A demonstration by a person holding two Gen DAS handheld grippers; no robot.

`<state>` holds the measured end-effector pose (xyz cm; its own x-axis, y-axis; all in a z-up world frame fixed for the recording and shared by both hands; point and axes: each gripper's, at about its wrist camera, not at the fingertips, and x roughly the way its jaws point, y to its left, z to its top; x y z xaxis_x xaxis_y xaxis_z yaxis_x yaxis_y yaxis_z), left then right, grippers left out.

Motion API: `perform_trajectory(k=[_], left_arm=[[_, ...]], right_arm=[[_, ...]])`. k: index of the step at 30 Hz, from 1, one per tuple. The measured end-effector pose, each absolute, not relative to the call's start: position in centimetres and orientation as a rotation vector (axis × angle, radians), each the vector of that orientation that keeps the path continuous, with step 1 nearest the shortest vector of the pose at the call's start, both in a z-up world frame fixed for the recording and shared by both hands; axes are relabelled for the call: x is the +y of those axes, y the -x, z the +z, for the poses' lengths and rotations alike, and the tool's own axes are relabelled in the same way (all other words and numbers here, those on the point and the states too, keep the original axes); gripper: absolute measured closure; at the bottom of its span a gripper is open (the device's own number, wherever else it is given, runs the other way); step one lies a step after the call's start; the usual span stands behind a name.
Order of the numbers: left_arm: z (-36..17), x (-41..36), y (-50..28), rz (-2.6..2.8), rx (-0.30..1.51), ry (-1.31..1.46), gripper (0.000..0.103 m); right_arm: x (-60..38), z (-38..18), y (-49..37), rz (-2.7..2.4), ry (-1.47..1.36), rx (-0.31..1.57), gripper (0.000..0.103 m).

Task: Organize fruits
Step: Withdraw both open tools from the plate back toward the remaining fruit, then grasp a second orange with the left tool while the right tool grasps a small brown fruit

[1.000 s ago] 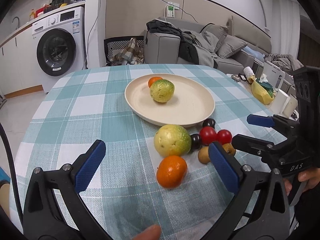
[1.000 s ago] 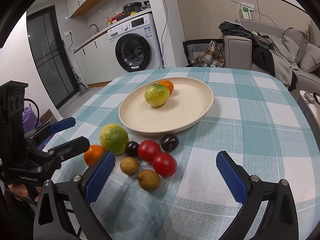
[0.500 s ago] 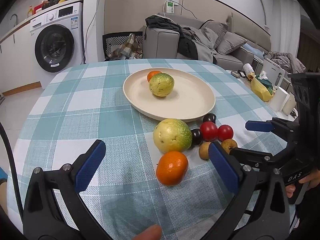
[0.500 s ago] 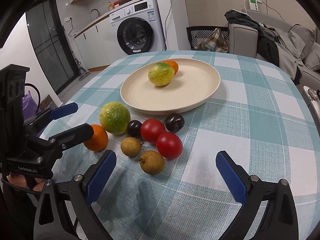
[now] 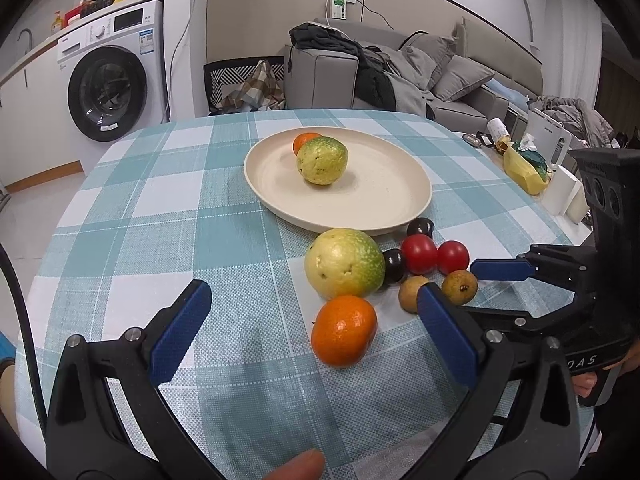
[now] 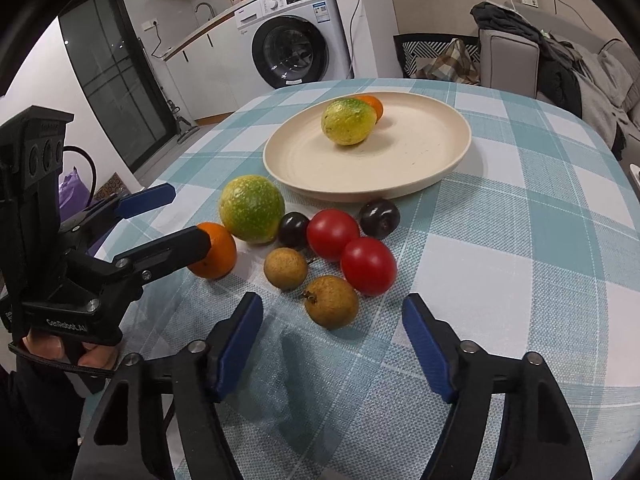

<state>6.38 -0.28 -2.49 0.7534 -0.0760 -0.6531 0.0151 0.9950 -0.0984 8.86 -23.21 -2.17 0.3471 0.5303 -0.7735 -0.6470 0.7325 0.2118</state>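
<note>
A cream plate (image 5: 384, 200) (image 6: 420, 160) holds a yellow-green fruit (image 5: 322, 160) and a small orange (image 5: 304, 141). In front of it lie a large green-yellow fruit (image 5: 344, 263) (image 6: 252, 209), an orange (image 5: 344, 336) (image 6: 216, 256), two red tomatoes (image 6: 368, 266), two dark plums (image 6: 379, 218) and two brown longans (image 6: 331, 301). My left gripper (image 5: 316, 332) is open, its fingers on either side of the orange. My right gripper (image 6: 332, 344) is open, just short of the near longan.
The round table has a teal checked cloth (image 5: 160, 208). A washing machine (image 5: 112, 80) and a sofa (image 5: 400, 68) stand beyond it. A side table with a yellow bag (image 5: 524, 168) is at the right.
Both grippers have moved forward and down toward the fruit. My right gripper's fingers have come closer together. The fruit has not moved.
</note>
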Motion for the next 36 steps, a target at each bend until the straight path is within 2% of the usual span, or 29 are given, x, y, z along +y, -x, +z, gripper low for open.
perform_trajectory(k=[2, 11, 13, 18, 24, 30, 34, 36], left_arm=[[-2.6, -0.3, -6.4, -0.052, 0.718, 0.091, 0.001], [-2.8, -0.9, -6.4, -0.114, 0.724, 0.088, 0.002], [-3.0, -1.1, -6.4, -0.134, 0.735, 0.089, 0.007], [-3.0, -1.3, -6.5, -0.146, 0.735, 0.085, 0.011], [-3.6, -1.3, -6.9, -0.176, 0.773, 0.096, 0.029], [-4.0, -1.3, -7.1, -0.195, 0.792, 0.108, 0.045], [-4.3, -1.2, -7.3, -0.205, 0.811, 0.118, 0.063], [-4.3, -1.2, -7.4, -0.202, 0.811, 0.121, 0.065]], right_arm=[[-23.1, -2.2, -8.7, 0.776, 0.144, 0.946, 0.038], [-22.8, -2.2, -8.4, 0.793, 0.153, 0.944, 0.046], [-22.8, -2.2, -8.4, 0.797, 0.153, 0.943, 0.048], [-22.7, -2.3, -8.5, 0.795, 0.156, 0.941, 0.054], [-22.7, -2.3, -8.6, 0.79, 0.153, 0.94, 0.057], [-22.7, -2.3, -8.7, 0.786, 0.158, 0.94, 0.063], [-22.7, -2.3, -8.7, 0.782, 0.162, 0.939, 0.066], [-22.7, -2.3, -8.6, 0.781, 0.164, 0.939, 0.067]])
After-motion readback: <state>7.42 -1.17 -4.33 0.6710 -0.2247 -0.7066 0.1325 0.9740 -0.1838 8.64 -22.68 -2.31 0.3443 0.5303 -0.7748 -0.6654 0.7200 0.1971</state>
